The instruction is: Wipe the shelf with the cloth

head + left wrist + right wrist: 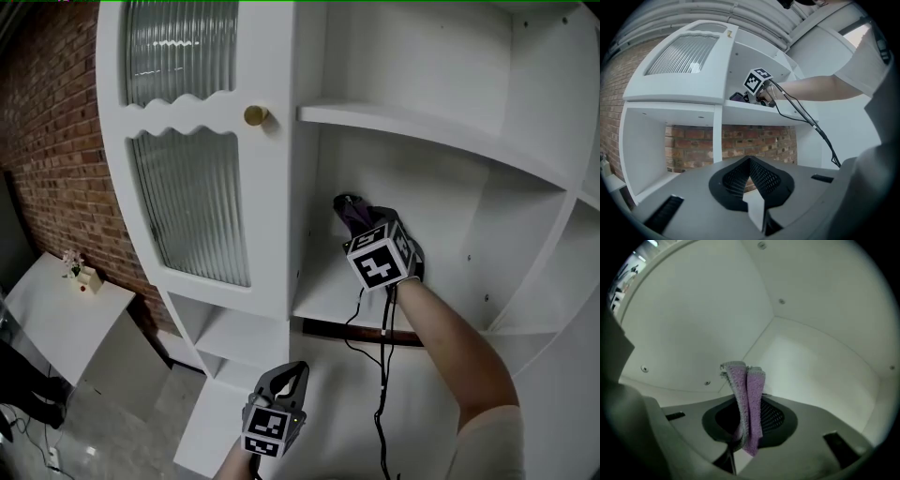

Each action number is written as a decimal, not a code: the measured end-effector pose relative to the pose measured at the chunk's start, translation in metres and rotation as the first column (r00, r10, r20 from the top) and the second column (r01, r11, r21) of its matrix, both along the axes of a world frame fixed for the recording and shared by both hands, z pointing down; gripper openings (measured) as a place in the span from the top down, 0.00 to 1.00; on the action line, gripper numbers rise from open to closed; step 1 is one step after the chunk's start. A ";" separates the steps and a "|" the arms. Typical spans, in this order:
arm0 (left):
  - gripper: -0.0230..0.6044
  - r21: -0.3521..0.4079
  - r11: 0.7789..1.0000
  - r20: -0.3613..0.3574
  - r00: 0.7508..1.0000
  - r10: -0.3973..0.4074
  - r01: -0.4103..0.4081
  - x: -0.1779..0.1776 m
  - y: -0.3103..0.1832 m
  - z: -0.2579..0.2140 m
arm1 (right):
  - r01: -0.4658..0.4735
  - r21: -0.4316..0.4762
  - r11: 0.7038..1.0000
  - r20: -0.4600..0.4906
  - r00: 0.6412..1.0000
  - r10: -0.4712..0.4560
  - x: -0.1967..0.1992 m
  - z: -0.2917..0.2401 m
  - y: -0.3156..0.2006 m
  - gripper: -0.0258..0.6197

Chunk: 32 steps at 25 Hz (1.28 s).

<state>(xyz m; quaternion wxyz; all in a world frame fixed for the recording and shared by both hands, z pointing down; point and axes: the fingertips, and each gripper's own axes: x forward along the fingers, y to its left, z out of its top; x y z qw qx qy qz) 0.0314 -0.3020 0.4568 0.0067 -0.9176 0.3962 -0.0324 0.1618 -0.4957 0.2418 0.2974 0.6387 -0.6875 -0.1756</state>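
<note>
White shelving unit (281, 187) fills the frame, with a brick wall (56, 122) to its left. A ribbed-glass door (192, 206) with a brass knob (255, 115) stands closed just left of the open compartment. Right gripper (356, 217) reaches deep into that compartment, low over the shelf (323, 295), with another board overhead. Its jaws are clamped on a folded purple cloth (747, 399), near the far corner. Left gripper (284, 375) hangs near and low outside the unit, jaws pressed together on nothing. A black cable (382, 375) trails down from the right gripper. A small white table (56, 323) stands far left.
</note>
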 end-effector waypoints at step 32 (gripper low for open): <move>0.94 -0.043 0.998 0.005 0.999 -0.041 0.041 -0.022 -0.005 0.021 | 0.049 -0.569 0.821 -0.401 0.855 -0.329 -0.059 0.085 0.026 0.84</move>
